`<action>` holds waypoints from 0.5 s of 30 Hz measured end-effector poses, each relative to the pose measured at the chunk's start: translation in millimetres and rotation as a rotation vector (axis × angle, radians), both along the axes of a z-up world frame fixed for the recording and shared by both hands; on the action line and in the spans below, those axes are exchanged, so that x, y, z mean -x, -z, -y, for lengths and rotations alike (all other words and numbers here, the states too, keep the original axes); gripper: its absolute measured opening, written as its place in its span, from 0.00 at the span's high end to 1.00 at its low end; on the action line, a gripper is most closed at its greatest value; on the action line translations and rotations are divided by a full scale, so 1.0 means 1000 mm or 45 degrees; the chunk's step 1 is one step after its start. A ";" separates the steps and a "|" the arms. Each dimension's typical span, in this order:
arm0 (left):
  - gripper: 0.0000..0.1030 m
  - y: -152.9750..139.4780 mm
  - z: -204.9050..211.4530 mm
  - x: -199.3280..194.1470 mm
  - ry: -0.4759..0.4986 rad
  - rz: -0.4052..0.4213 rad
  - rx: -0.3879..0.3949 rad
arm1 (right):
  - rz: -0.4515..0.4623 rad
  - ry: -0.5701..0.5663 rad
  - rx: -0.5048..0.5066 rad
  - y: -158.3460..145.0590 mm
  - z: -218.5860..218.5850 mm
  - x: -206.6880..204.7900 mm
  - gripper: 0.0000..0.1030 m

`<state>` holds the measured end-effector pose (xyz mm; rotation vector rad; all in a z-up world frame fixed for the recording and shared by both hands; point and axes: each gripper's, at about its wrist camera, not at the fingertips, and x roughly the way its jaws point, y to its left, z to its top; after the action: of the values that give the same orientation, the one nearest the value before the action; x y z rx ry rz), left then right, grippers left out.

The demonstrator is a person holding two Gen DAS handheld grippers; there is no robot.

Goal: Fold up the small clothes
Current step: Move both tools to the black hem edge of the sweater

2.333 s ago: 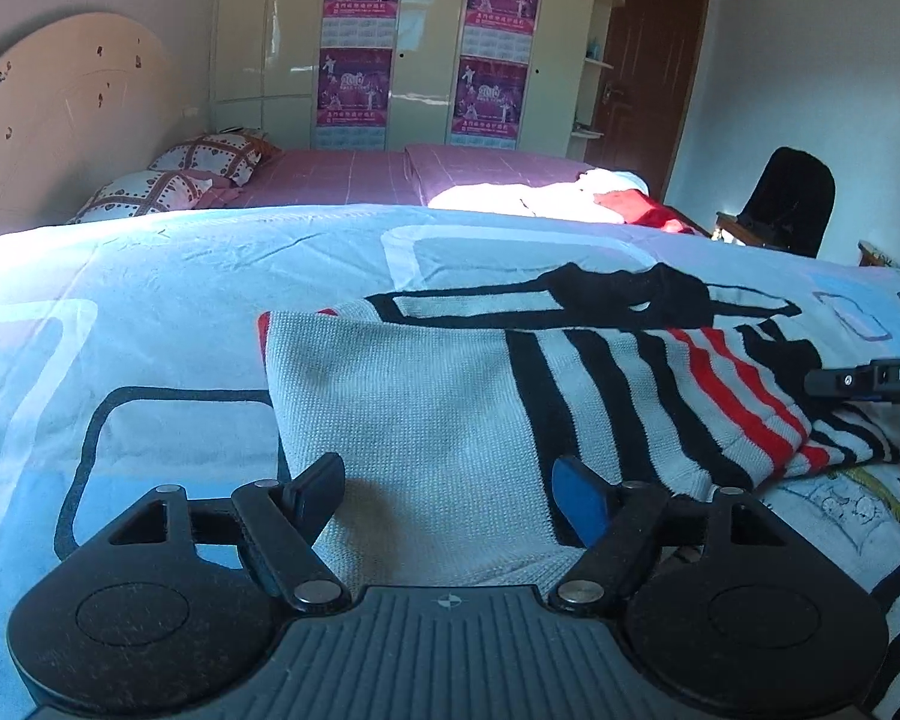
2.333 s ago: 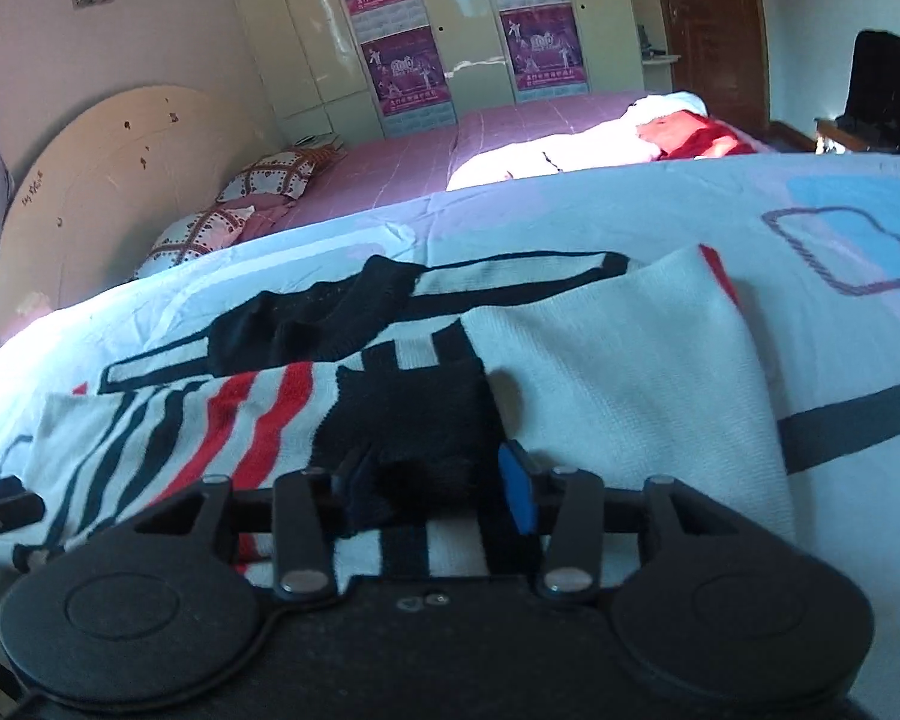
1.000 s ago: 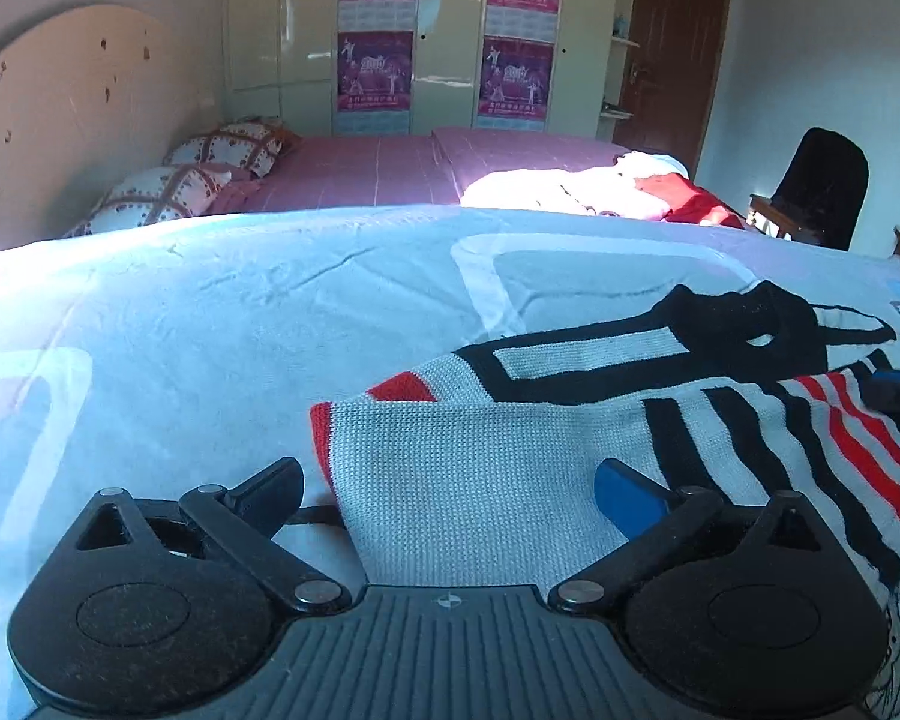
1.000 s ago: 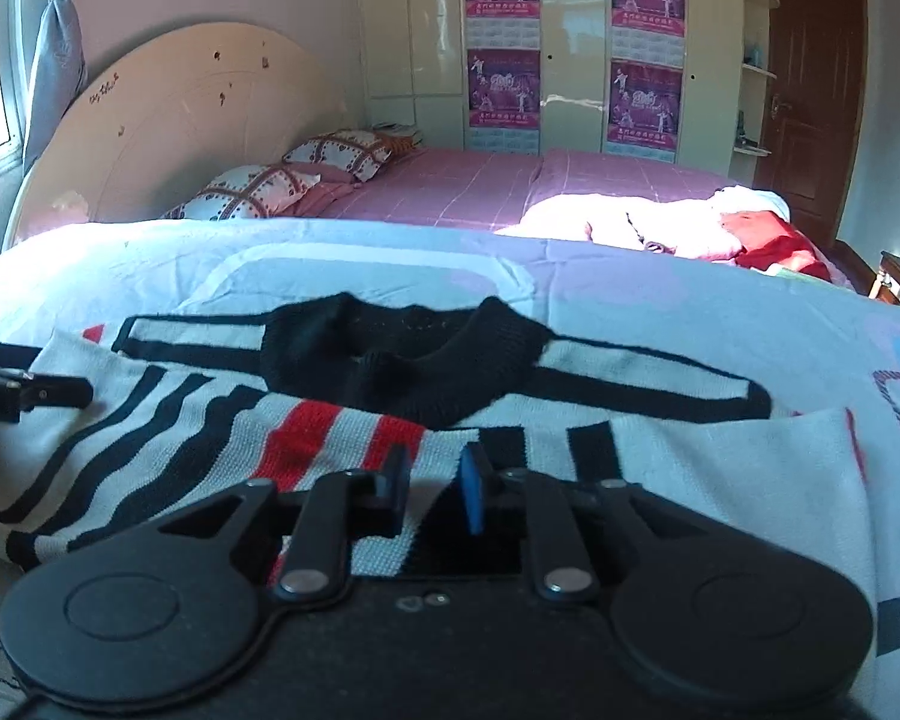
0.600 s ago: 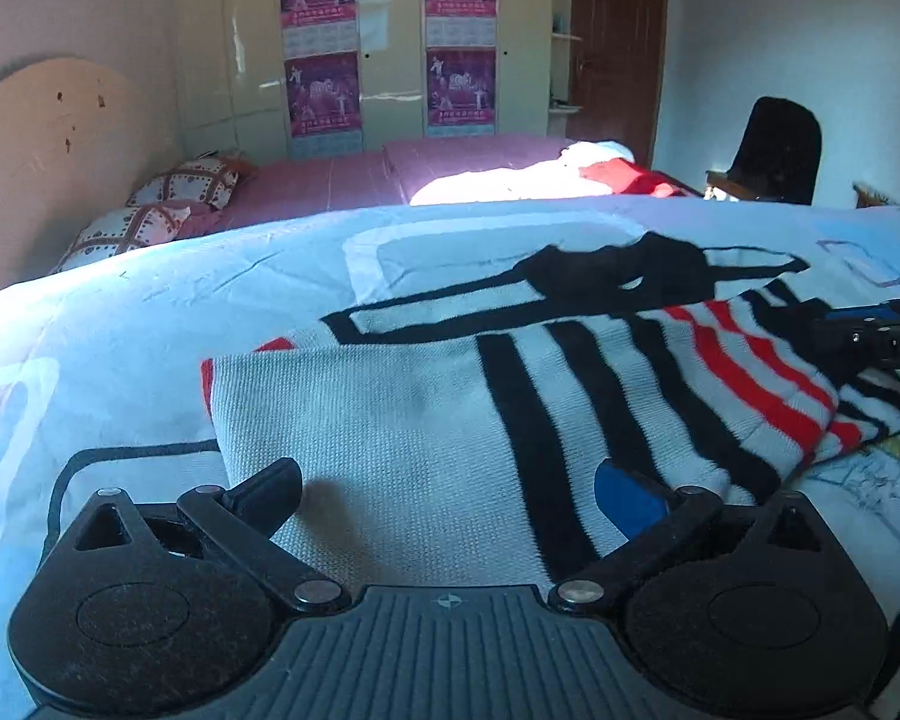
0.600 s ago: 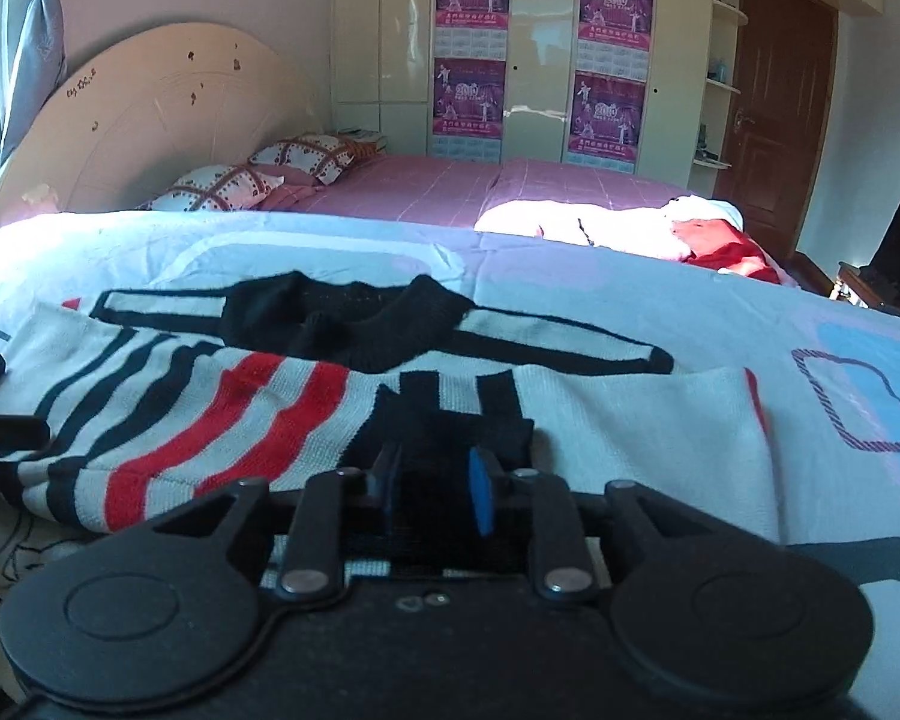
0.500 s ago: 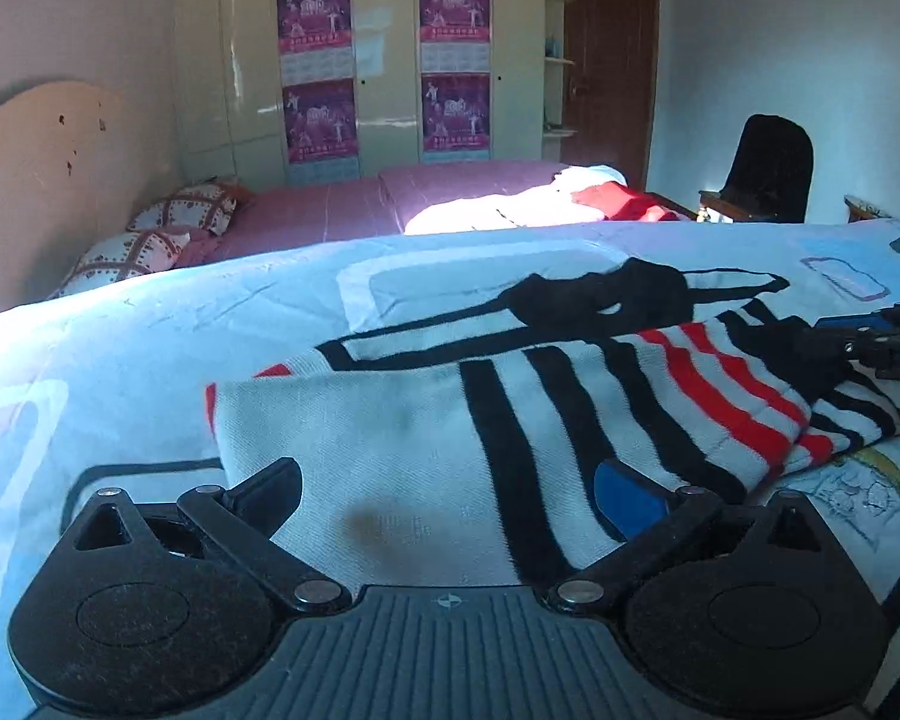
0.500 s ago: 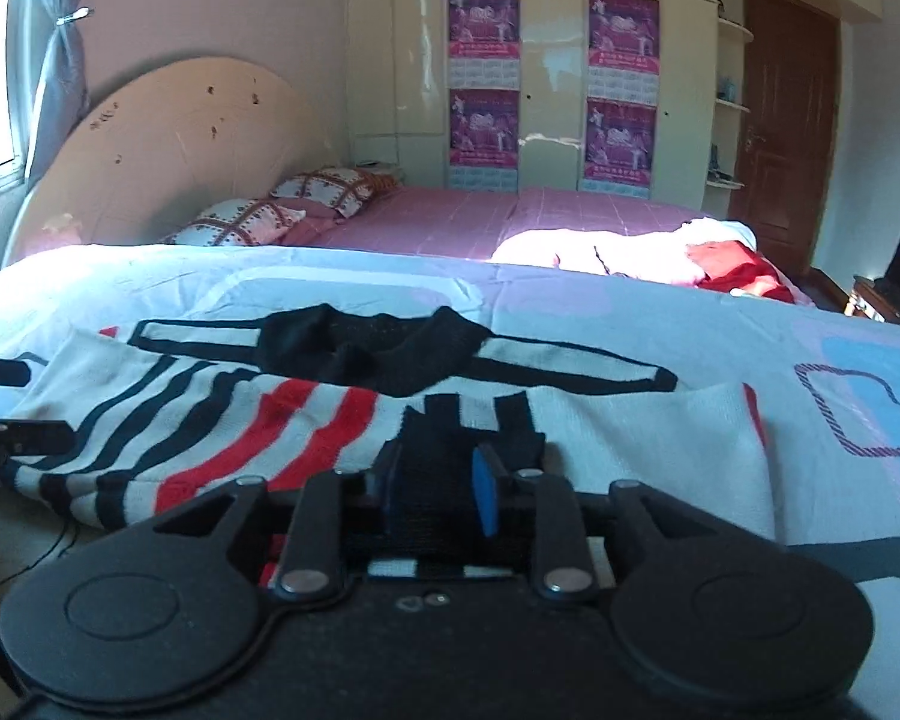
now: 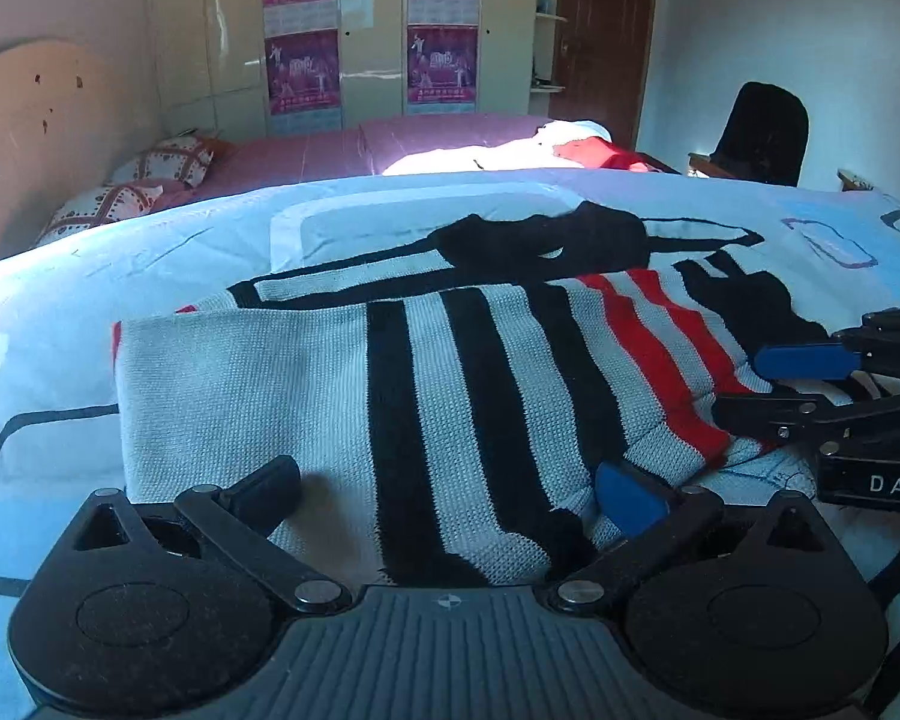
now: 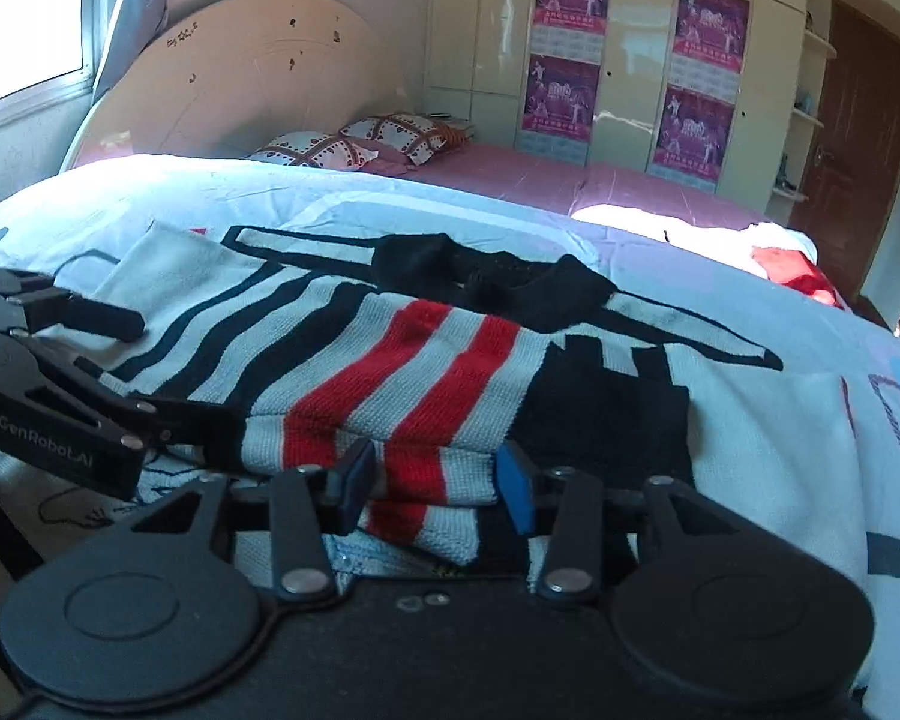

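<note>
A bedroom is shown, with a poster-covered wardrobe (image 10: 630, 60) at the back and a bed (image 9: 150, 252) under a pale blue patterned cover. The striped knitted sweater (image 9: 450, 372) is spread on that cover, its lower part doubled up toward the black collar.

The left hand-held gripper (image 9: 450, 495) is seen spread wide over the grey near edge of the fold, nothing being pinched. The right hand-held gripper (image 10: 429, 483) is seen partly parted, with the red-and-white folded edge lying between its pads but apparently no longer pinched.

The step in hand is judged to be the release after a fold. It would be done well if both edges were let go only once flat and aligned, and the hand-held grippers were drawn back low, so the knit is not dragged.

Compared with the frame half a second earlier, the right jaws have just been opening, where they had been closed narrowly on the fabric.
</note>
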<state>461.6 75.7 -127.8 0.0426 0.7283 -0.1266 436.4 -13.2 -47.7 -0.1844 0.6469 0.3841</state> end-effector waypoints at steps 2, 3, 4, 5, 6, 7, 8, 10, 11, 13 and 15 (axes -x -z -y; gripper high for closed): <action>0.00 -0.009 -0.009 0.015 -0.011 0.066 -0.005 | 0.065 0.047 -0.007 -0.009 0.017 0.013 0.57; 0.00 -0.009 -0.013 0.019 -0.021 0.061 -0.038 | 0.039 0.102 0.011 -0.006 0.028 0.013 0.56; 0.00 -0.004 -0.017 0.020 -0.028 0.030 -0.076 | -0.040 0.161 0.049 0.002 0.036 0.009 0.56; 0.00 0.003 -0.020 0.020 -0.013 -0.005 -0.082 | -0.091 0.188 0.032 0.010 0.047 0.006 0.57; 0.00 0.006 -0.023 0.023 -0.003 0.017 -0.070 | -0.100 0.209 -0.018 0.006 0.055 0.008 0.57; 0.00 0.004 -0.023 0.022 -0.002 0.008 -0.076 | -0.108 0.240 -0.021 0.001 0.058 0.010 0.58; 0.00 -0.002 -0.021 0.022 -0.009 -0.004 -0.088 | -0.080 0.265 -0.032 -0.006 0.061 0.016 0.58; 0.00 -0.014 -0.019 0.029 0.001 0.031 -0.043 | -0.014 0.308 -0.086 -0.018 0.071 0.034 0.57; 0.00 -0.020 -0.019 0.035 0.012 0.037 -0.017 | -0.012 0.341 -0.103 -0.021 0.077 0.041 0.57; 0.00 -0.027 -0.020 0.053 0.009 0.044 -0.005 | -0.002 0.398 -0.140 -0.028 0.092 0.065 0.57; 0.00 -0.031 -0.027 0.080 0.001 0.041 0.038 | -0.006 0.424 -0.156 -0.033 0.106 0.093 0.56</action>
<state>381.6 102.5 -97.0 0.0163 0.6943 -0.1371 343.7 -118.8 -14.9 0.0422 0.6438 0.1024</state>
